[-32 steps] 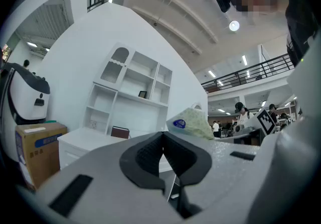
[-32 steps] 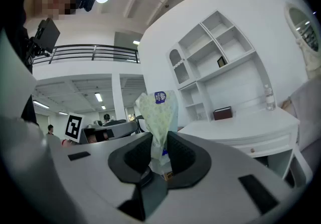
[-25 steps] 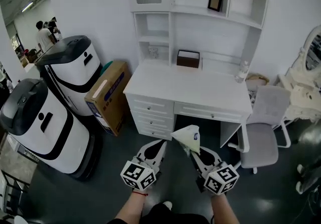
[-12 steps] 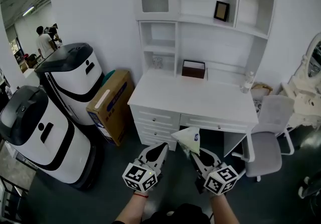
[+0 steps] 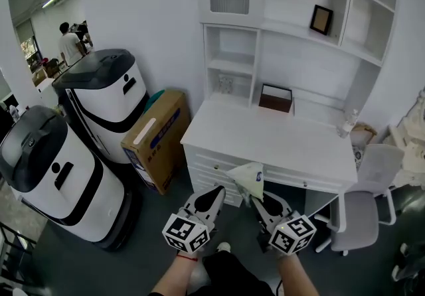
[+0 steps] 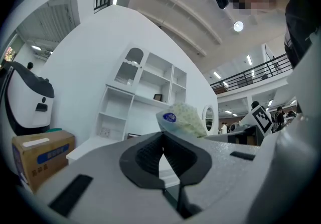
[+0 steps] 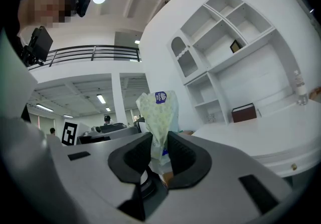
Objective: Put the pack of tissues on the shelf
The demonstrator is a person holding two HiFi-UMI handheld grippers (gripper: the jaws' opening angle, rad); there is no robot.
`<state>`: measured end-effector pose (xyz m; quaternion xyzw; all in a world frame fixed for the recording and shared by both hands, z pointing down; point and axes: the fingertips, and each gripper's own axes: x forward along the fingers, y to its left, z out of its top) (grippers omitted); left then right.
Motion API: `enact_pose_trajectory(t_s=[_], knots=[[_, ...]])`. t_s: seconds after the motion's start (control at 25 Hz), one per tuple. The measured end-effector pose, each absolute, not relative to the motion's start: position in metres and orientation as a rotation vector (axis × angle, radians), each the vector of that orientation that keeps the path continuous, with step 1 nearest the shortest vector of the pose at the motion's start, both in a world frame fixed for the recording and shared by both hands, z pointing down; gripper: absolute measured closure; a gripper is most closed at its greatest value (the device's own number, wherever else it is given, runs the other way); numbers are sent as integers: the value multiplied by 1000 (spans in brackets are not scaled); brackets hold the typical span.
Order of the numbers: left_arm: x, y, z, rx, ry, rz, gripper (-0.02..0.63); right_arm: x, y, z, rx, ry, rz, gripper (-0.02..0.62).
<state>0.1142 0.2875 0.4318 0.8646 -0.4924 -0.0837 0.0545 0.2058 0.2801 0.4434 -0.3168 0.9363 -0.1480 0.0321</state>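
The pack of tissues [image 5: 248, 178], pale green with a blue round sticker, stands up out of my right gripper [image 5: 254, 198], which is shut on its lower end. The right gripper view shows the pack [image 7: 159, 112] pinched between the dark pads [image 7: 181, 153]. My left gripper [image 5: 214, 190] is beside it, shut and empty, its tips meeting [image 6: 163, 150]; the pack [image 6: 183, 119] shows just to its right. Both grippers point level at the white desk [image 5: 279, 145] and the white shelf unit [image 5: 292, 36] above it, still some way off.
Two white-and-black machines [image 5: 103, 99] [image 5: 53, 168] and a cardboard box [image 5: 154, 139] stand at the left. A brown box [image 5: 275, 98] and a bottle [image 5: 346, 123] are on the desk, and a picture frame [image 5: 321, 19] is on an upper shelf. A grey chair [image 5: 362, 202] stands at the right.
Both grippers have moved forward toward the desk, which now looks nearer and larger. The pack has stayed in the right gripper and the left has stayed shut.
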Motion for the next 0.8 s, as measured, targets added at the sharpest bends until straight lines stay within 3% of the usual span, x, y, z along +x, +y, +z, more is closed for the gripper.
enact_pose_trajectory(t_s=[0.8], knots=[[35, 62, 441, 2619, -1507, -204, 600, 111, 62, 458, -930, 2896, -535, 520]])
